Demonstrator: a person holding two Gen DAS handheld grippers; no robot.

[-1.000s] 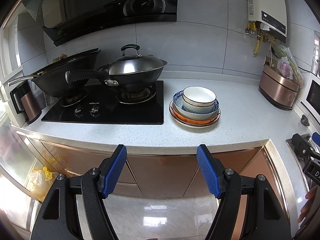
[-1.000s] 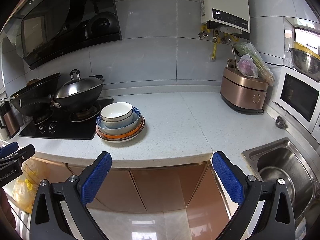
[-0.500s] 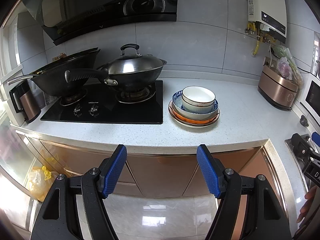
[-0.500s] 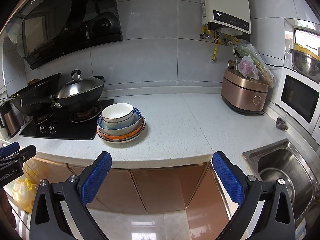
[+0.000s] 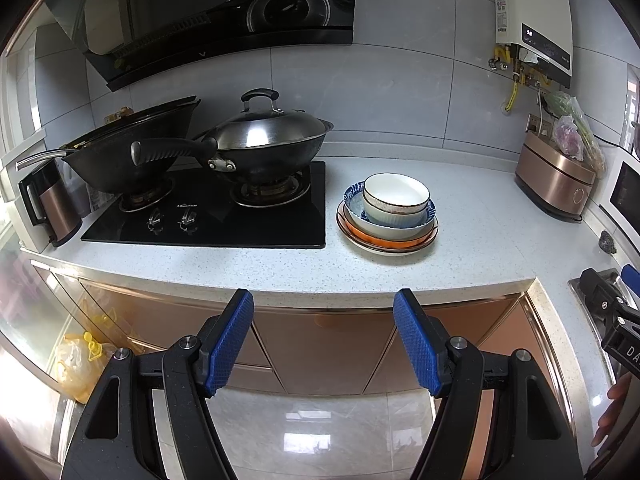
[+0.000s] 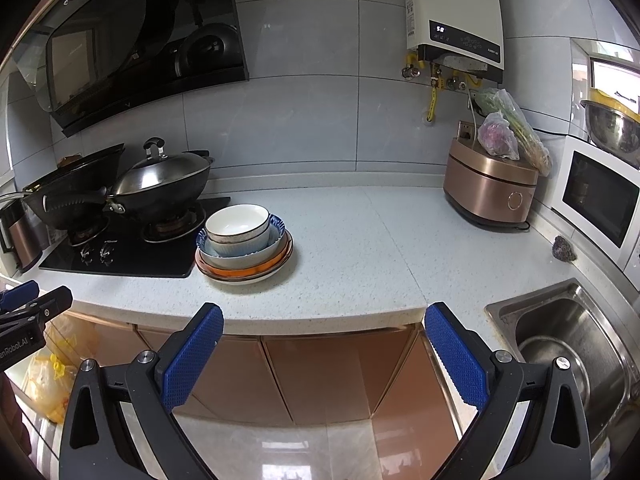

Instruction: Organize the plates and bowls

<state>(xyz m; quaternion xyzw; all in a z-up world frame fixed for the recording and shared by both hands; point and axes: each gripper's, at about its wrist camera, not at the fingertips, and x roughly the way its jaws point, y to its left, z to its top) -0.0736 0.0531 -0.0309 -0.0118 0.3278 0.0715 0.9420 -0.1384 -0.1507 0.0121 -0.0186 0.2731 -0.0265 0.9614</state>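
The stack [image 5: 387,216] sits on the bench [image 5: 480,232], just beside the right edge of the hob [image 5: 208,216] and well apart from the cooker [image 6: 490,188] at the far right. It consists of plates at the bottom, a wide blue-patterned bowl above them, and a white bowl [image 6: 237,222] on top, all upright with openings facing up. The stack is round, so it has no long horizontal axis; its only axis is vertical.

The left gripper [image 5: 323,336] and right gripper [image 6: 324,350] are both released, jaws spread with nothing between them, and both hang in front of the bench edge, clear of the stack.

Judged step: approach and lift the top bowl.
1. Bring 1 gripper over the white bowl from above and in front.
2. Set 1 pad inside the rim and 1 outside, at the near side.
3. Lift straight up along the vertical axis to avoid dragging the bowl below.
4. Keep clear of the wok [image 5: 264,148] handle on the left.
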